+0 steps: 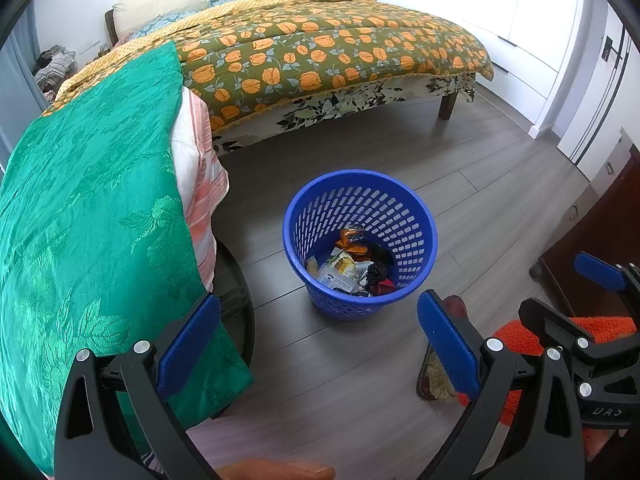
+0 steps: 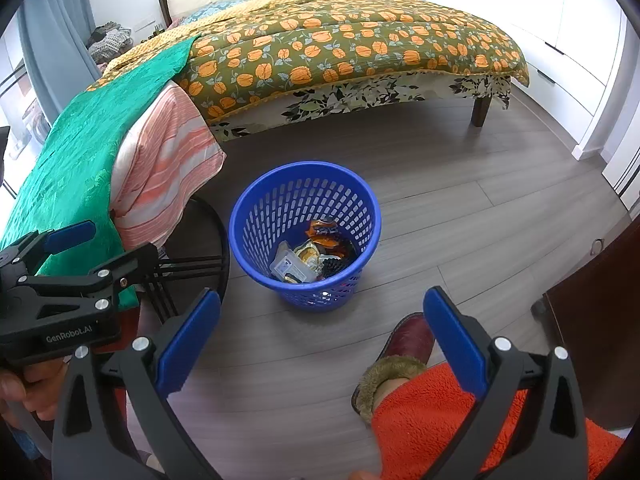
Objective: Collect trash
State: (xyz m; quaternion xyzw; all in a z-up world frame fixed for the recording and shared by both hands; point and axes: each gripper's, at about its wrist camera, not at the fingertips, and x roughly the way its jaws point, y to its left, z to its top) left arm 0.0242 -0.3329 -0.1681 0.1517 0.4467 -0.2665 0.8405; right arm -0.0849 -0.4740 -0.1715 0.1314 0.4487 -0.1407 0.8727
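Both grippers, left and right, fingers spread empty, above trash-filled blue basket

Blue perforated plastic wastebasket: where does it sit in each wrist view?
Left wrist: blue perforated plastic wastebasket just right of centre, on grey floor.
Right wrist: wastebasket just left of centre.
Shared landmark: orange-flowered olive quilt on the bed behind it.
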